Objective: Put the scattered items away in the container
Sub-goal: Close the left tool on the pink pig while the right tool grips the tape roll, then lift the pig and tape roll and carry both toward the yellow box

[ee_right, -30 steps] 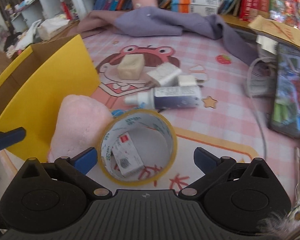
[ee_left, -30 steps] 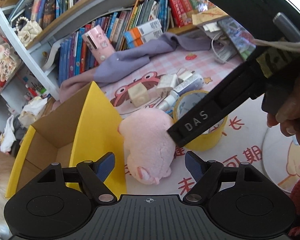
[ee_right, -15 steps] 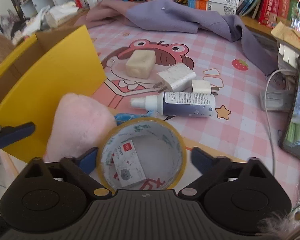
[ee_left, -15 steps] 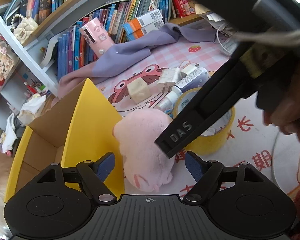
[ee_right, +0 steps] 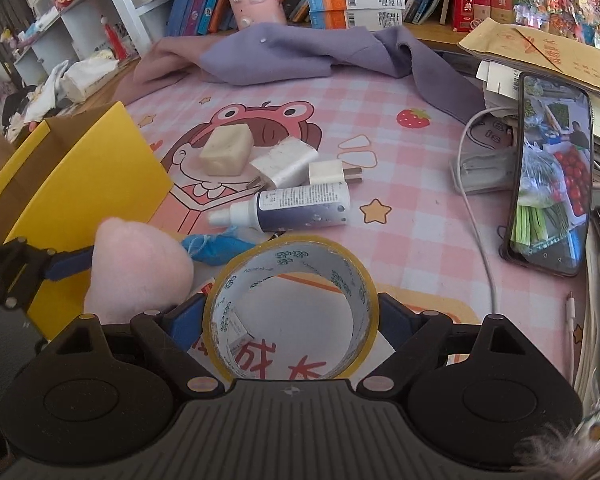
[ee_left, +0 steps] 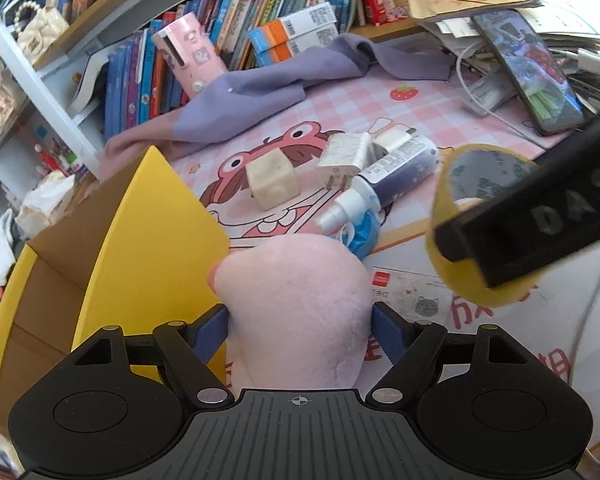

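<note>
My left gripper (ee_left: 298, 328) has its jaws closing around a pink plush toy (ee_left: 296, 288), and both blue pads touch its sides. The toy rests beside the open yellow cardboard box (ee_left: 152, 240), which stands at the left. My right gripper (ee_right: 290, 316) is shut on a yellow tape roll (ee_right: 300, 258) and holds it just above the mat. A small card (ee_left: 412, 296) lies on the mat below the roll. In the right wrist view the plush toy (ee_right: 136, 264) and one left fingertip (ee_right: 70, 264) show at the left.
On the pink mat lie a beige cube (ee_right: 226, 150), a white charger (ee_right: 286, 162), a small plug (ee_right: 328, 174), a spray bottle (ee_right: 296, 212) and a blue scrap (ee_right: 216, 248). A phone (ee_right: 552, 184), a cable and papers crowd the right. A purple cloth (ee_right: 300, 52) and bookshelves lie behind.
My left gripper moved forward until the plush toy sat between its pads. My right gripper narrowed onto the tape roll and raised it, uncovering the card that lay inside it.
</note>
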{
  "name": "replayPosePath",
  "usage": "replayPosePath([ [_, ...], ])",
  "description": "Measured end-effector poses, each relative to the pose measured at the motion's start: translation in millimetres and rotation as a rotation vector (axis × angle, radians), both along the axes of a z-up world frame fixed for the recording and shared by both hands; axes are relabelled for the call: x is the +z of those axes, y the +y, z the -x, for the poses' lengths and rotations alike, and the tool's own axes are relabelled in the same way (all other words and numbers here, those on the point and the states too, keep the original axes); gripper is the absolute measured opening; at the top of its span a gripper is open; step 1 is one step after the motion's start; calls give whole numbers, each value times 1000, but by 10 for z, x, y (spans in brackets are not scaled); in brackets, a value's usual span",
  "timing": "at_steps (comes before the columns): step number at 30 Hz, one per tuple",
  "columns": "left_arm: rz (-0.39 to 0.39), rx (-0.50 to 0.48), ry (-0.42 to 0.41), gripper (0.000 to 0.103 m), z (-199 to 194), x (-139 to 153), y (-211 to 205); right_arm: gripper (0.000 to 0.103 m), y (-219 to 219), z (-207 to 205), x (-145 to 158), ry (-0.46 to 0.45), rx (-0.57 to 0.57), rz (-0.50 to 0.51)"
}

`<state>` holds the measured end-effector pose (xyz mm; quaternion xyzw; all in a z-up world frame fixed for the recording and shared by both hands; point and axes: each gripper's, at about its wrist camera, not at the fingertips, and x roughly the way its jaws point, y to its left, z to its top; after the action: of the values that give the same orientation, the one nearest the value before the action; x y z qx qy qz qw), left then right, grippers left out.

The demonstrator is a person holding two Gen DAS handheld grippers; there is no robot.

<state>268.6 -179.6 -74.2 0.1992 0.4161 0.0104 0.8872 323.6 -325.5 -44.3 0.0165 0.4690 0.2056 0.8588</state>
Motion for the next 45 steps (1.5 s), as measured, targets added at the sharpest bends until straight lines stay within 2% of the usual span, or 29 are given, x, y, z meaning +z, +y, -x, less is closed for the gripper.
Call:
replayPosePath([
  [4, 36, 23, -16, 63, 15, 32, 56, 88, -18, 49, 5, -3, -9, 2],
  [7, 73, 18, -24, 60, 68, 99, 85, 88, -35, 105, 37, -19, -16, 5],
  [20, 206, -48, -101, 60, 558, 489, 163, 88, -16, 565, 277, -106, -58, 24],
  [33, 255, -161, -140, 60, 1212, 628, 475, 88, 266, 1315, 458, -174, -153, 63],
  [45, 266, -203, -153, 60, 1981, 720, 949, 88, 786, 2177, 531, -206, -186, 72],
])
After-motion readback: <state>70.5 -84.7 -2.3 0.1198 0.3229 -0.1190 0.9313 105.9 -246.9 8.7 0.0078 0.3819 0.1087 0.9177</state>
